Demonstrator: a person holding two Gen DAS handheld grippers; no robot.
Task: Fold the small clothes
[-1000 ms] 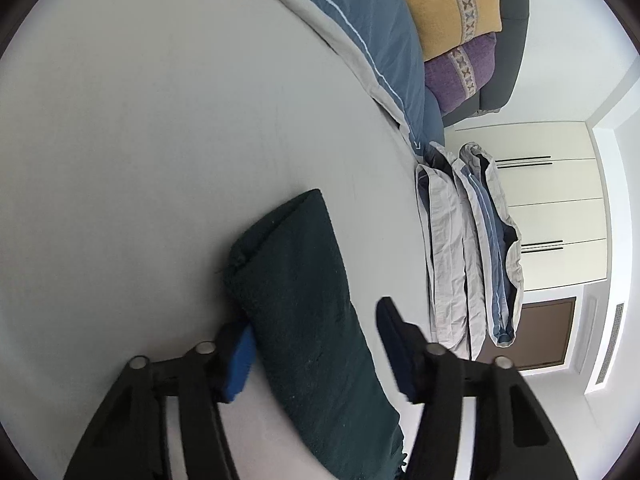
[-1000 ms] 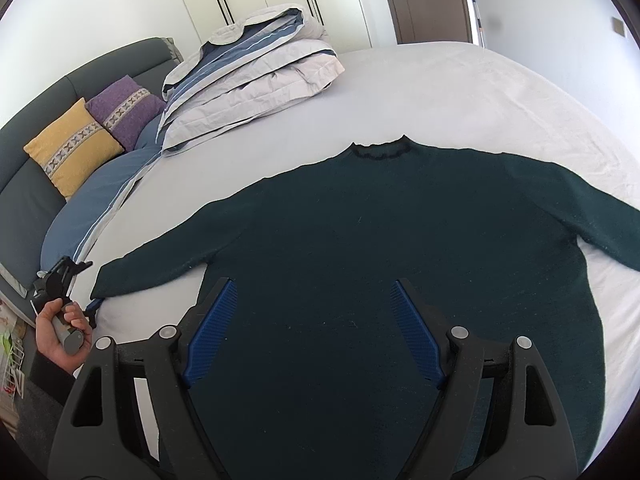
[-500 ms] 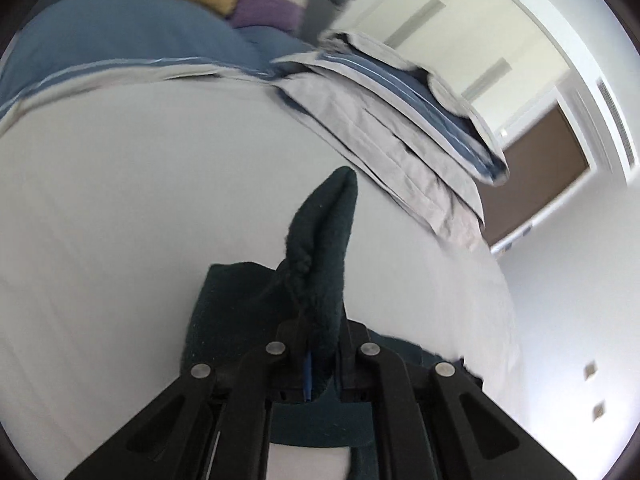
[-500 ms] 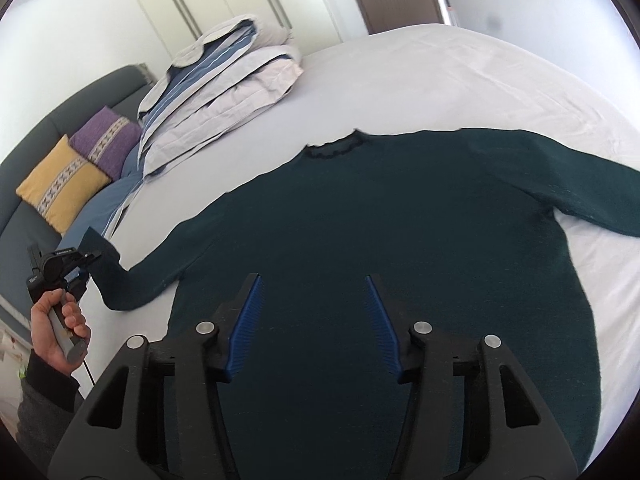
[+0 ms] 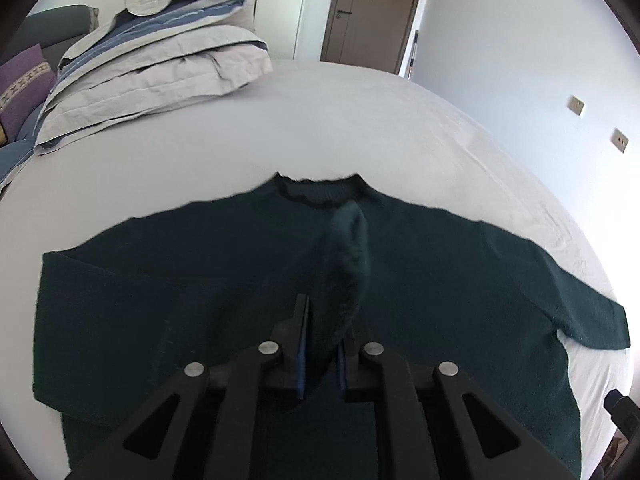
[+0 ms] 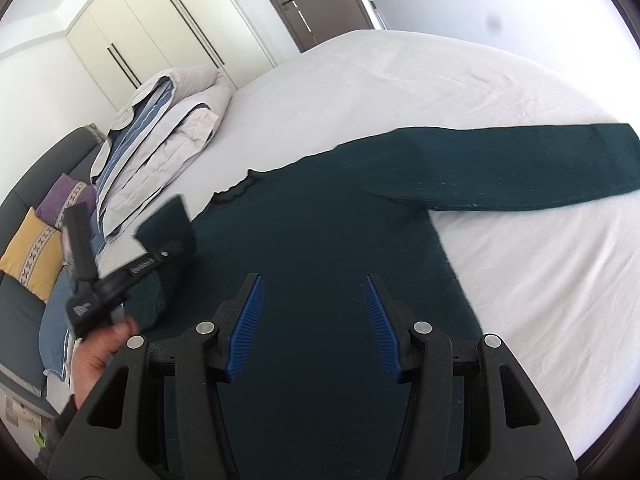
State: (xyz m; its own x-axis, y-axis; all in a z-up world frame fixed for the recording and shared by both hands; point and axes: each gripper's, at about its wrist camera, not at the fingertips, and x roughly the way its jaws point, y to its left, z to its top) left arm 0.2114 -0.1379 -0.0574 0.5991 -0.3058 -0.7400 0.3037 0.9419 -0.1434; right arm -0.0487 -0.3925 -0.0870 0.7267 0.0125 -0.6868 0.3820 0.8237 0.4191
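left hand-held gripper (image 5: 322, 354): pinching the cuff end of the sweater's sleeve (image 5: 344, 264); the jaws have just been opening a little, yet the knit sits between the pads and stands up out of them.
right hand-held gripper (image 6: 314, 322): spread, nothing between its jaws, hovering over the lower body of the sweater.
sweater (image 6: 328, 240): dark green knit, lying flat and face up on the bed (image 6: 460, 92), collar (image 5: 320, 192) toward the far side; one sleeve lifted over the chest, the other sleeve (image 6: 520, 168) stretched out flat.
handling: soft, limp, fairly thick; likely light enough for one pinch, but it will sag and drag, and the fuzzy knit should grip well.
where to hold: cuff, shoulder seam or hem corners look best.
edges: the flat sleeve's cuff runs toward the bed's side.
open room: bare sheet beyond the collar and beside the body; folded bedding (image 5: 152, 68) sits well apart at the far corner.
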